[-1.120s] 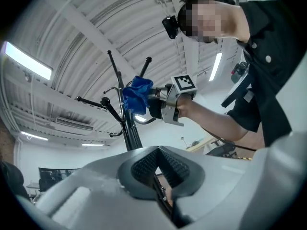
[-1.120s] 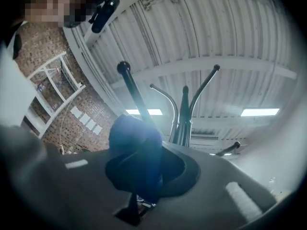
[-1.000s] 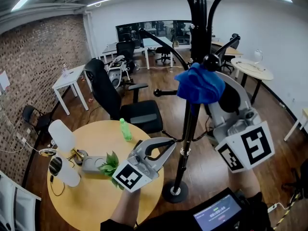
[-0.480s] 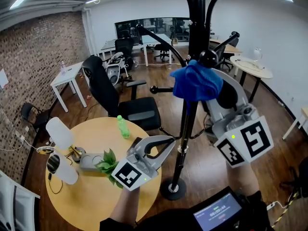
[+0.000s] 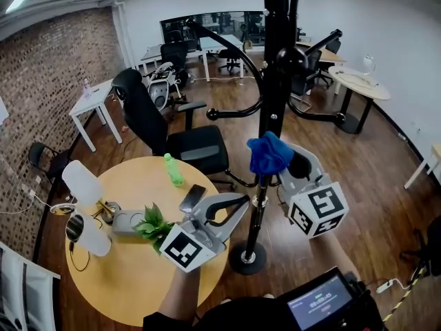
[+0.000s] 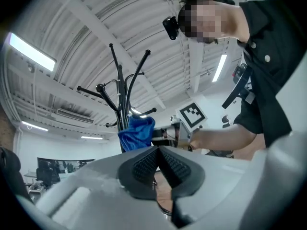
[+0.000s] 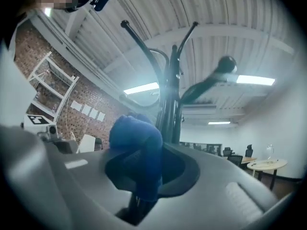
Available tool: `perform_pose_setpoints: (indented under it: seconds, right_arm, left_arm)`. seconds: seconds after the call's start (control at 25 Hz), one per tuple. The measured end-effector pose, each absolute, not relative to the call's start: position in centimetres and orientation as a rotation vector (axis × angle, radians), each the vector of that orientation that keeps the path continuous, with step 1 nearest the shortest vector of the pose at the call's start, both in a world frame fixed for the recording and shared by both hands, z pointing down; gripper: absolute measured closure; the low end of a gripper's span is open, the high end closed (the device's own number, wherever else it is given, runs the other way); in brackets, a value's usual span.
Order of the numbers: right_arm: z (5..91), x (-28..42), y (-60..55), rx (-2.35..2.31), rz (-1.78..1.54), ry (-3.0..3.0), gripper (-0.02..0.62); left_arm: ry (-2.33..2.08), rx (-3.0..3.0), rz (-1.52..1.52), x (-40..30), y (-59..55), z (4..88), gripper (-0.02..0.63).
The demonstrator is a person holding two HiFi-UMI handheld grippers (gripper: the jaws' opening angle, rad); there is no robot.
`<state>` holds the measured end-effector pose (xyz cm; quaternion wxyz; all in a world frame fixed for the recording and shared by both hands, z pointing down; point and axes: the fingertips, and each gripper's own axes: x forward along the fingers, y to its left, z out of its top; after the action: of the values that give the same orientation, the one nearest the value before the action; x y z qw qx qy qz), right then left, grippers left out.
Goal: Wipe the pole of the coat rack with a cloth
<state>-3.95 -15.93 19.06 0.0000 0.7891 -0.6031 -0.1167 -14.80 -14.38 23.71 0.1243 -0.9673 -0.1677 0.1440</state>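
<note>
Down the pole (image 5: pixel 274 81) the cloth (image 5: pixel 269 154) has slid: a second ago it was bunched high up by a knobbed hook, and now it sits about halfway down, above the base (image 5: pixel 247 257). The right gripper (image 5: pixel 284 163) has come down with it, jaws clamped on the blue cloth, which is pressed against the pole's right side. The right gripper view shows the same: the cloth (image 7: pixel 136 143) is wadded between the jaws of the gripper (image 7: pixel 144 176), with the dark pole (image 7: pixel 170 114) rising just behind it.

The left gripper (image 5: pixel 242 200) has hardly shifted (it hangs low, tips near the pole's left side, whether touching I cannot tell). Its own view shows the ribbed pads of this gripper (image 6: pixel 157 152) meeting at the tip with nothing between them.

On the round table (image 5: pixel 131 288) at left are a green bottle (image 5: pixel 173 169), a plant (image 5: pixel 153 223) and a phone (image 5: pixel 192 197). A black chair (image 5: pixel 186 150) stands beyond it.
</note>
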Motion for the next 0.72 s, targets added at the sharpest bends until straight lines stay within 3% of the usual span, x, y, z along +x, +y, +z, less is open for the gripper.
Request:
perform_pose_setpoints:
  seconds: [0.4, 0.72]
  right_arm:
    - [38.4, -4.7, -17.1, 2.215, 0.296, -1.869, 0.549]
    - [39.4, -10.0, -15.2, 2.018, 0.491, -2.094, 0.549]
  left_arm:
    - [-0.501, -2.872, 0.377, -15.0, -14.0, 26.4, 0.603]
    - [-0.495, -2.901, 0.339, -15.6, -13.9, 27.4, 0.603]
